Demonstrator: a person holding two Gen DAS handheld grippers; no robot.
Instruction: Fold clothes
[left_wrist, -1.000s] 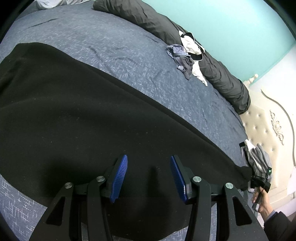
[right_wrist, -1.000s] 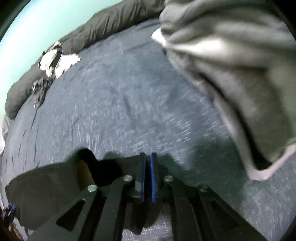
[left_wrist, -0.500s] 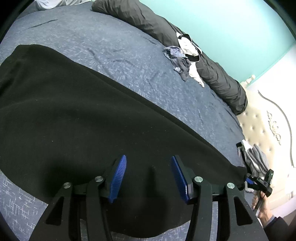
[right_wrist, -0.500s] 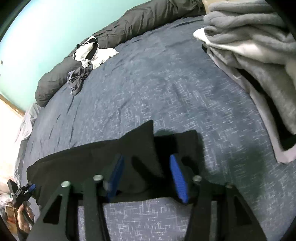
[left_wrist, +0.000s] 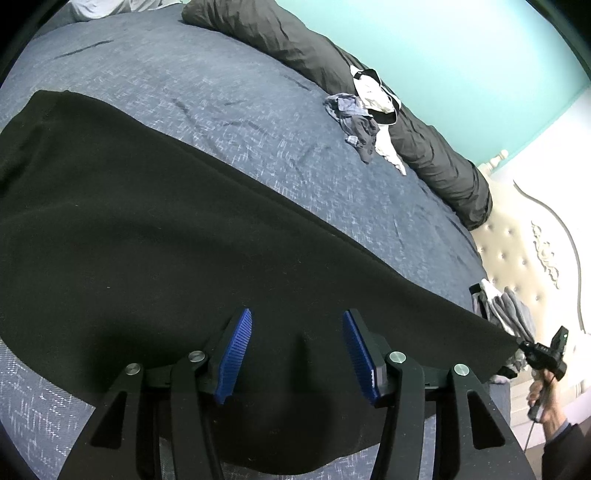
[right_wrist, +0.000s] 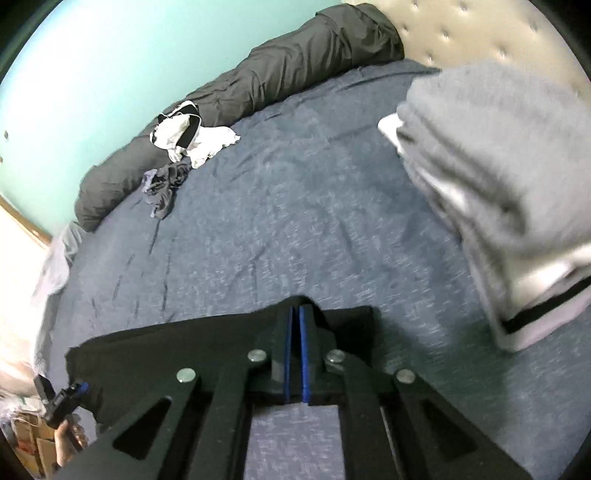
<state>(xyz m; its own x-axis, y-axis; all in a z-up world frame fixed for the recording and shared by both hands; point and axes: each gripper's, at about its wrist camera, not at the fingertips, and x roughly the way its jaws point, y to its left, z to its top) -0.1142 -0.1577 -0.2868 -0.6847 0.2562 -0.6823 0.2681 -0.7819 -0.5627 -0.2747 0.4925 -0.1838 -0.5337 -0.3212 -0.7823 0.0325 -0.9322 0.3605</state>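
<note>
A large black garment lies spread flat across the blue bedspread. My left gripper is open over its near edge, blue pads apart, nothing between them. In the right wrist view my right gripper is shut on a corner of the black garment at its far end. The right gripper also shows small in the left wrist view at the garment's right corner. The left gripper shows small in the right wrist view.
A stack of folded grey clothes lies right of my right gripper, by the tufted headboard. A dark rolled duvet runs along the teal wall, with a small heap of loose clothes against it.
My right gripper was shut, opened over the garment's corner half a second ago, and is shut on it again. The left gripper stayed open and drew back slightly.
</note>
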